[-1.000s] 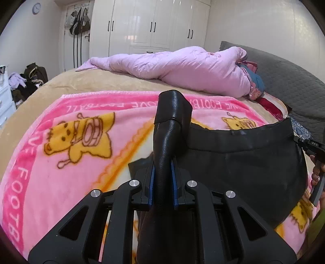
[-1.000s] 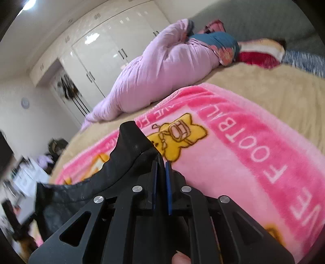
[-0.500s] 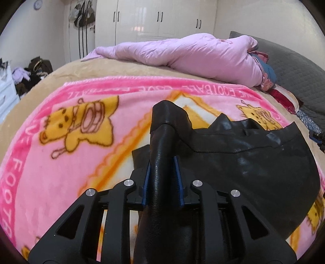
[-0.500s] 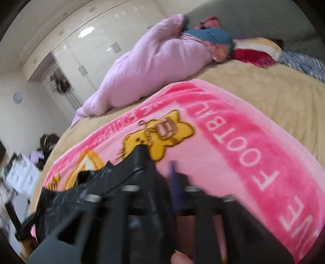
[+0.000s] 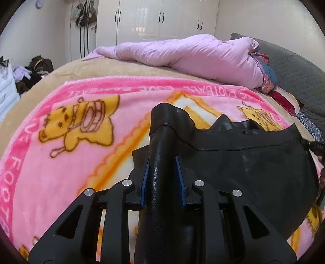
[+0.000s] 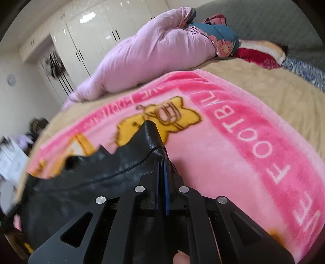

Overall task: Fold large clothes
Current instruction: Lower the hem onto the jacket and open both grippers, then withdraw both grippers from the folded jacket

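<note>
**Both corners held, the black garment comes down toward the blanket**

The left hand-held gripper [image 5: 162,172] is closed on a thick roll of the black leather-like garment [image 5: 243,168]; the material fills the gap between its blue pads and stands up above them in the centre of the left wrist view. The right hand-held gripper [image 6: 161,178] is also closed on the same garment, but on a thin edge, so its pads are almost together, with the corner rising just above them in the middle of the right wrist view.

Between the two grips the garment hangs as a wide dark sheet, at the right half of the left view and the lower left of the right view. Its upper edge is wavy and wrinkled, not tight. One second ago this edge was straight and stretched; since then both grippers have moved forward and lower over the bed, and the right view, blurred half a second ago, is sharp again. I judge that the person is bringing the garment down to lay it flat, so the folding itself is only beginning.

Under it lies the pink fleece blanket with yellow cartoon bears [image 5: 71,162], spread on the beige bed cover [image 5: 61,75]. Further up the frame a lilac rolled quilt [image 5: 193,54] lies across the bed, and white wardrobe doors [image 5: 158,18] stand behind it.
</note>
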`<state>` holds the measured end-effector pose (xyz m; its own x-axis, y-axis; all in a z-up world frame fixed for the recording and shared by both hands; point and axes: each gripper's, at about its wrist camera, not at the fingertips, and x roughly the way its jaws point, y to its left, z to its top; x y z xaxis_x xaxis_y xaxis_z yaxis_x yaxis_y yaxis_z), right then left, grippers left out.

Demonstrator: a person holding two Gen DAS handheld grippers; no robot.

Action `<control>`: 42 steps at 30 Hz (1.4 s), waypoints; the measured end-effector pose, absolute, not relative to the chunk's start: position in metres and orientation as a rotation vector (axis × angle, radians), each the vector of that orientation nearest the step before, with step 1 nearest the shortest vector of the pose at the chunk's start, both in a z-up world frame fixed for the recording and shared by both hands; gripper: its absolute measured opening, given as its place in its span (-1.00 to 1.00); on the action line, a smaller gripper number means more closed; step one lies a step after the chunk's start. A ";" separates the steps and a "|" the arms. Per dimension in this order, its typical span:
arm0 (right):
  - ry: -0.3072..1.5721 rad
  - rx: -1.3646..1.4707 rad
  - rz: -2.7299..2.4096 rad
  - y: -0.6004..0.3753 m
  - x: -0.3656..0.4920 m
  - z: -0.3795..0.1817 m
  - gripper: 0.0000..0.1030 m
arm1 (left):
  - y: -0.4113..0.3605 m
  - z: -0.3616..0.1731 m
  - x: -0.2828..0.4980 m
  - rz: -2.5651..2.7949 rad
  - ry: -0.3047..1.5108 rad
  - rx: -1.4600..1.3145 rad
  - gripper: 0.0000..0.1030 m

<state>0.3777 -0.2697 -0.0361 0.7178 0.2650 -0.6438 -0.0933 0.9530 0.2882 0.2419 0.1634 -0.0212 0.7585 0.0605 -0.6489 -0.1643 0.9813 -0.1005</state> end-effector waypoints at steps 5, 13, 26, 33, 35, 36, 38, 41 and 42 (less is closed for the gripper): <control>0.786 0.187 0.176 -0.264 0.379 -0.051 -0.80 | 0.172 -0.037 0.247 0.147 0.767 -0.203 -0.37; 0.768 0.180 0.137 -0.269 0.351 -0.044 -0.19 | 0.160 -0.026 0.235 0.161 0.769 -0.130 0.17; 0.660 0.183 0.150 -0.267 0.288 -0.017 0.44 | 0.146 -0.003 0.205 0.165 0.765 -0.068 0.62; 0.606 0.148 0.206 -0.255 0.247 -0.006 0.57 | 0.139 0.011 0.181 0.157 0.741 -0.070 0.80; 0.601 0.134 0.233 -0.248 0.236 -0.004 0.57 | 0.137 0.013 0.175 0.156 0.736 -0.068 0.80; 0.600 0.123 0.240 -0.244 0.231 -0.003 0.57 | 0.135 0.014 0.171 0.153 0.735 -0.070 0.82; 0.604 0.079 0.264 -0.233 0.221 -0.002 0.48 | 0.131 0.016 0.164 0.141 0.733 -0.073 0.81; 0.603 0.010 0.299 -0.215 0.204 -0.003 0.23 | 0.123 0.016 0.154 0.128 0.730 -0.066 0.81; 0.605 -0.002 0.313 -0.210 0.199 -0.005 0.19 | 0.120 0.016 0.150 0.121 0.730 -0.064 0.81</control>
<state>0.1994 -0.2097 -0.0047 0.7767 0.2890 -0.5597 -0.2901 0.9528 0.0894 0.1500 0.1203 0.0159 0.7383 0.0877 -0.6687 -0.1326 0.9910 -0.0164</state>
